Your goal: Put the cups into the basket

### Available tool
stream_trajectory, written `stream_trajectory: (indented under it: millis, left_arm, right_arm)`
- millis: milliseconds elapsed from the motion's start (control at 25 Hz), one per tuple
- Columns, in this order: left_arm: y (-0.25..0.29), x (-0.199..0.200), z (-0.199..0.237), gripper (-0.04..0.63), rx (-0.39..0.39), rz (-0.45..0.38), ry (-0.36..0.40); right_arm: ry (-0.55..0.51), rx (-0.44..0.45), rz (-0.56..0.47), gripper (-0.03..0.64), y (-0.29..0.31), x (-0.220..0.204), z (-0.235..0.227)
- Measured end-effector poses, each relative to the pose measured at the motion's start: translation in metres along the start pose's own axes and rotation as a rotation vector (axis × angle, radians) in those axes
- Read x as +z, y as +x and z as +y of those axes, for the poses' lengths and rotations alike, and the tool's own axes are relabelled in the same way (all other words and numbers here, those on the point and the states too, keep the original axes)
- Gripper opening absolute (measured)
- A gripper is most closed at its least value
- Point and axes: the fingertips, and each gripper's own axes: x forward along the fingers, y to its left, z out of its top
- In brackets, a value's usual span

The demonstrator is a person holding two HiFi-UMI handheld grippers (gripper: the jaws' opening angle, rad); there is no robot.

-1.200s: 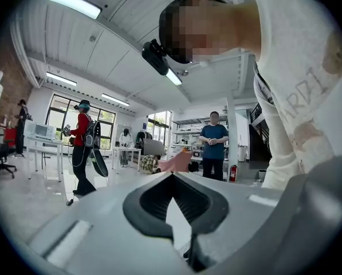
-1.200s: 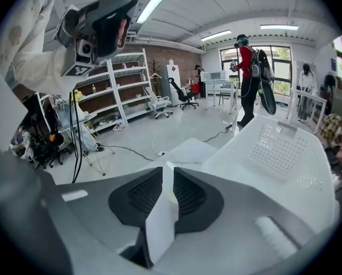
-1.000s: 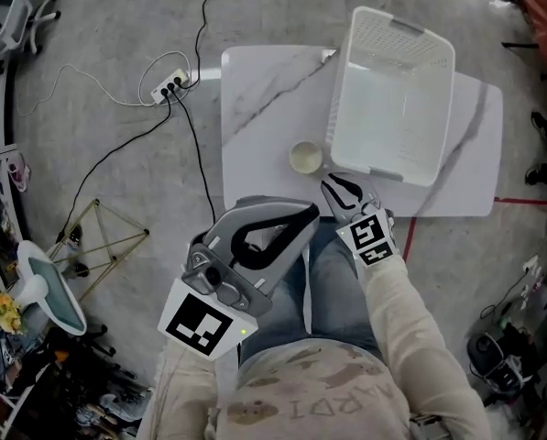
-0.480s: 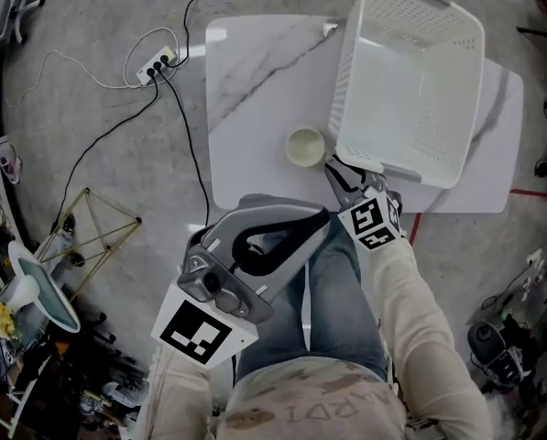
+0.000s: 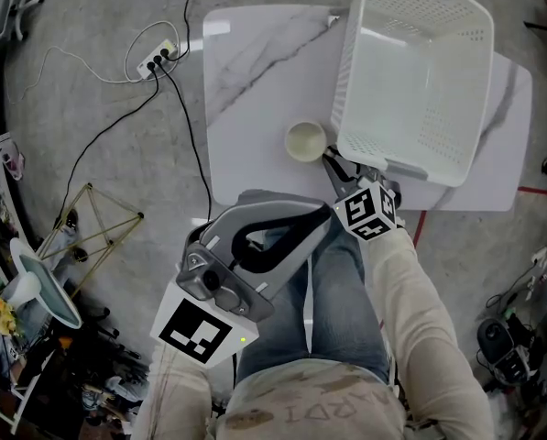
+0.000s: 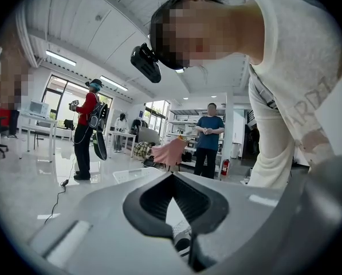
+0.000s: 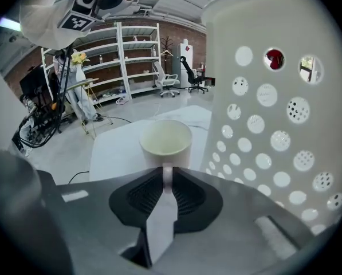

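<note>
Pinching a cup by its handle with the right tool, jaws closed on it. Cup upright on the worktop, just beside the basket, far rim cut off. Left tool closed, empty, above the lap.

Head view's looking steeply down on the table from above. Right gripper view sits low and close, sharing the cup and basket with it. Left gripper view just tilts up at the room.
</note>
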Motion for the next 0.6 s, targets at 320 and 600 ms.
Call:
stream_trajectory:
  millis: [320, 600]
  left_arm:
    - [-0.004, 0.003, -0.003, 0.0, 0.01, 0.008, 0.012]
    - [-0.011, 0.013, -0.009, 0.0, 0.011, 0.002, 0.037]
  right_arm:
    - [0.068, 0.025, -0.11, 0.064, -0.013, 0.023, 0.012]
    - [0.074, 0.049, -0.214, 0.061, -0.037, 0.056, 0.03]
